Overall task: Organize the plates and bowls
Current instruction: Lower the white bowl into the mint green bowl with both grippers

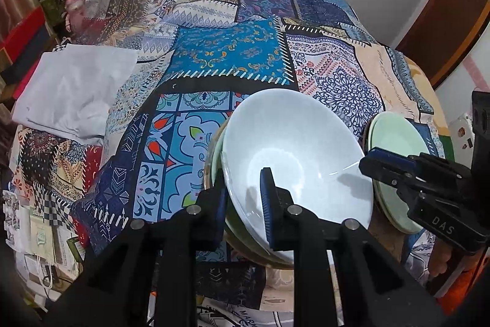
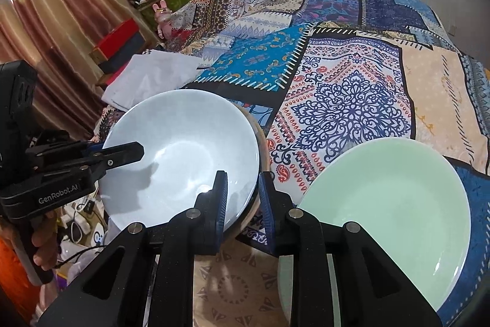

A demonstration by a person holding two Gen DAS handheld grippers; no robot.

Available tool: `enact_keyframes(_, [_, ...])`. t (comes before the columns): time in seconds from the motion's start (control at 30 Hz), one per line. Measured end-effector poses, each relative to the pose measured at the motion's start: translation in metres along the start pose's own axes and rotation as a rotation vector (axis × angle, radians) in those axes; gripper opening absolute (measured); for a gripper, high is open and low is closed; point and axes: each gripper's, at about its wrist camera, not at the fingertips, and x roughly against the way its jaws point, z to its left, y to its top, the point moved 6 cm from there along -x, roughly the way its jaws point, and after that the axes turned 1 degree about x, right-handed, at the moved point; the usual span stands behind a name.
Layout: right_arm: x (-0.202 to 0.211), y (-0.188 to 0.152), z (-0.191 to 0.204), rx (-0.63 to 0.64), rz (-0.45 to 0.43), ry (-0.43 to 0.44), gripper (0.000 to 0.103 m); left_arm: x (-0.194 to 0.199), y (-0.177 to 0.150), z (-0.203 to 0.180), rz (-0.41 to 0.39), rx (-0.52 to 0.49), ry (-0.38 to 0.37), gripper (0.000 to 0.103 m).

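A pale blue bowl [image 1: 294,149] [image 2: 180,155] sits on top of a stack of bowls [image 1: 239,238] on the patchwork cloth. My left gripper [image 1: 243,204] straddles the stack's near-left rim, one finger inside the blue bowl, one outside; the jaws stand slightly apart. My right gripper [image 2: 243,201] straddles the stack's right rim the same way; it also shows in the left wrist view [image 1: 386,164]. A pale green plate [image 2: 389,210] [image 1: 395,170] lies on other plates to the right.
The patchwork cloth [image 1: 232,54] covers the whole surface. A folded white cloth [image 1: 73,88] [image 2: 150,75] lies at the far left. Boxes and clutter [image 1: 27,29] stand beyond the left edge, by a curtain [image 2: 61,29].
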Motion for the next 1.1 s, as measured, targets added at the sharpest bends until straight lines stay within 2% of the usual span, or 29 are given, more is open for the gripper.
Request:
enact_keyframes(0.3, [0.001, -0.006, -0.006, -0.016, 0.012, 0.006, 0.027, 0.007, 0.000, 0.001, 0.011, -0.017, -0.013, 0.024])
enact_keyframes(0.37, [0.001, -0.007, -0.006, -0.015, 0.011, 0.005, 0.030, 0.013, 0.000, 0.007, -0.013, -0.009, 0.020, 0.046])
enact_keyframes(0.43, [0.001, -0.008, -0.006, -0.016, 0.013, 0.010, 0.032, 0.018, 0.000, 0.012, -0.039, -0.009, 0.023, 0.050])
enact_keyframes(0.6, [-0.006, -0.009, -0.007, -0.035, 0.025, 0.023, 0.035, 0.005, -0.012, 0.026, 0.018, 0.020, 0.018, 0.051])
enact_keyframes(0.77, [-0.019, -0.011, -0.008, -0.053, 0.055, 0.037, 0.035, -0.002, -0.019, 0.026, 0.033, 0.056, -0.048, 0.051])
enact_keyframes(0.9, [-0.027, -0.012, -0.005, -0.053, 0.069, 0.049, 0.035, -0.016, -0.024, 0.021, 0.083, 0.084, -0.108, 0.051])
enact_keyframes(1.1, [-0.038, -0.013, 0.004, -0.034, 0.091, 0.057, 0.036, -0.034, -0.031, 0.014, 0.126, 0.096, -0.145, 0.051])
